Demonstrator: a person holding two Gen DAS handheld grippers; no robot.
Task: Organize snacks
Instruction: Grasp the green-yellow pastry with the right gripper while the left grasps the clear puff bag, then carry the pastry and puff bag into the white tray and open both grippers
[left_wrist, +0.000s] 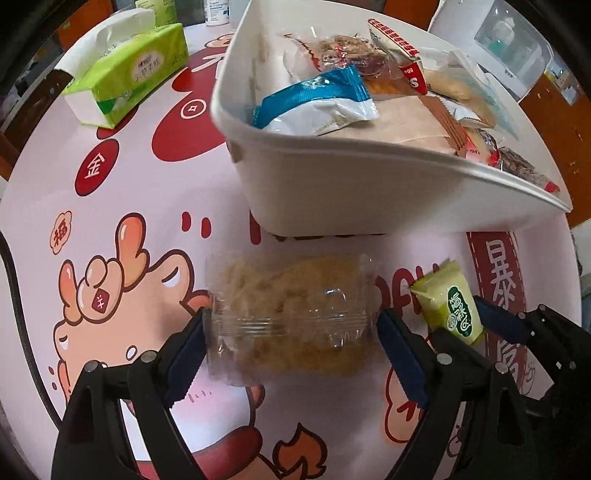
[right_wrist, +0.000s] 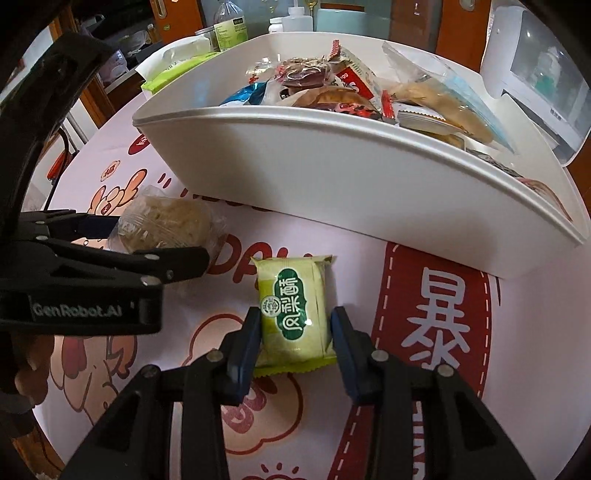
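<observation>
A clear-wrapped crumbly cake (left_wrist: 291, 314) lies on the table in front of the white bin (left_wrist: 332, 184). My left gripper (left_wrist: 291, 332) is shut on it, one pad against each end. A green wrapped pastry (right_wrist: 293, 314) lies to its right. My right gripper (right_wrist: 295, 332) is shut on the pastry, its blue pads pressed on both sides. The pastry (left_wrist: 454, 306) and the right gripper also show in the left wrist view. The left gripper (right_wrist: 110, 240) and the cake (right_wrist: 166, 221) show at the left of the right wrist view. The bin (right_wrist: 332, 166) holds several wrapped snacks.
A green tissue pack (left_wrist: 125, 70) sits at the far left on the pink cartoon tablecloth (left_wrist: 110, 221). Bottles (right_wrist: 229, 26) stand behind the bin. A white appliance (right_wrist: 535, 74) stands at the far right.
</observation>
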